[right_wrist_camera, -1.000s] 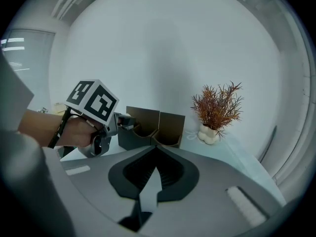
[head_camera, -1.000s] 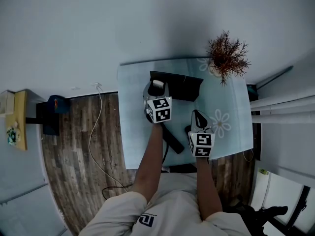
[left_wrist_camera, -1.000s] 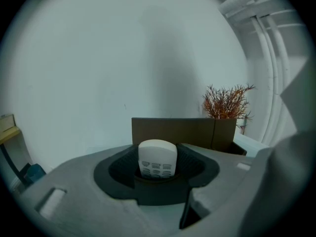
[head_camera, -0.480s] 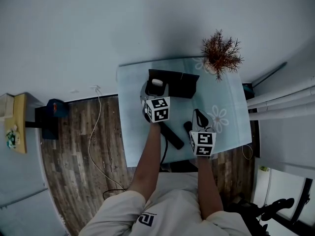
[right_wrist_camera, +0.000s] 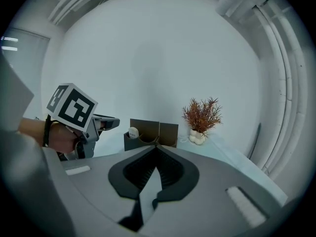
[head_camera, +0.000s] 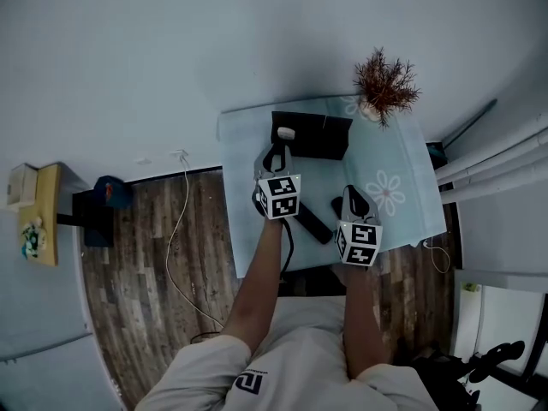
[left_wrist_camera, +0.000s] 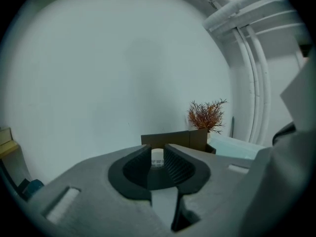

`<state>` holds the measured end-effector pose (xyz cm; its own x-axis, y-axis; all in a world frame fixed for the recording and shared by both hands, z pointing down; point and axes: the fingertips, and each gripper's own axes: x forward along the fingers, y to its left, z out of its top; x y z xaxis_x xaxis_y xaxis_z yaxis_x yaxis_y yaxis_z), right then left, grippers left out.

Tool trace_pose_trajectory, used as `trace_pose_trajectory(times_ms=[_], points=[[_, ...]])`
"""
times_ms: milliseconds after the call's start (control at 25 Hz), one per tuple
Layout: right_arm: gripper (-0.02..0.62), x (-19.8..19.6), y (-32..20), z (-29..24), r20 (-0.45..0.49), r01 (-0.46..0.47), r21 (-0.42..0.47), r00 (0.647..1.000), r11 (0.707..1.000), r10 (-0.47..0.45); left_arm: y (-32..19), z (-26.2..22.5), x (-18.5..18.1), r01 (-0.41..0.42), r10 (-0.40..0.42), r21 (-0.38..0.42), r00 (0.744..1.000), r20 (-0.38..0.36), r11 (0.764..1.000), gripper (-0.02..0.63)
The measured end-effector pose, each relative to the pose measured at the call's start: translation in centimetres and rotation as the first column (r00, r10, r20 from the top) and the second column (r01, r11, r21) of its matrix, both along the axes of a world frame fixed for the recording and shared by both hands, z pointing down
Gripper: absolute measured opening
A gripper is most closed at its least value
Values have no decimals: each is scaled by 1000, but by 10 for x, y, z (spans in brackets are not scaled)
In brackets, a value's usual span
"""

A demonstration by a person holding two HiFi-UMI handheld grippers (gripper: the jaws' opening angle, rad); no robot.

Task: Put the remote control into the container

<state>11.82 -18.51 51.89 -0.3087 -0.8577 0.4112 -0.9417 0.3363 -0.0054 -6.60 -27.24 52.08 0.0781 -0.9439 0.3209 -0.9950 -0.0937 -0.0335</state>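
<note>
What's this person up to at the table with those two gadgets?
A person holds a gripper in each hand over a table. The left gripper, empty, fingers closing, hovers by a dark container holding a small white item. The right gripper, shut and empty, hangs beside a long black remote on the table.

- Your container sits at the table's far edge
- The remote control stands in its left compartment
- The plant is just right of it
- A long object lies nearer you

Dark brown container, pale-blue tablecloth (white daisy print), rust-red plant.
</note>
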Motion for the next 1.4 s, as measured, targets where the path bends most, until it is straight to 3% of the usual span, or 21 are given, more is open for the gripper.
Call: trace_pose_trajectory(times_ms=[200, 560, 1400], points=[[2, -16, 11, -2, 25, 53, -20, 998, 998, -53, 39, -3, -3, -45, 45, -1, 999, -10, 999, 9], [2, -31, 14, -29, -5, 116, 20, 993, 993, -116, 95, -8, -9, -91, 90, -14, 996, -28, 996, 5], [2, -35, 34, -17, -11, 111, 12, 994, 994, -111, 101, -17, 5, -97, 97, 4, 993, -66, 995, 4]])
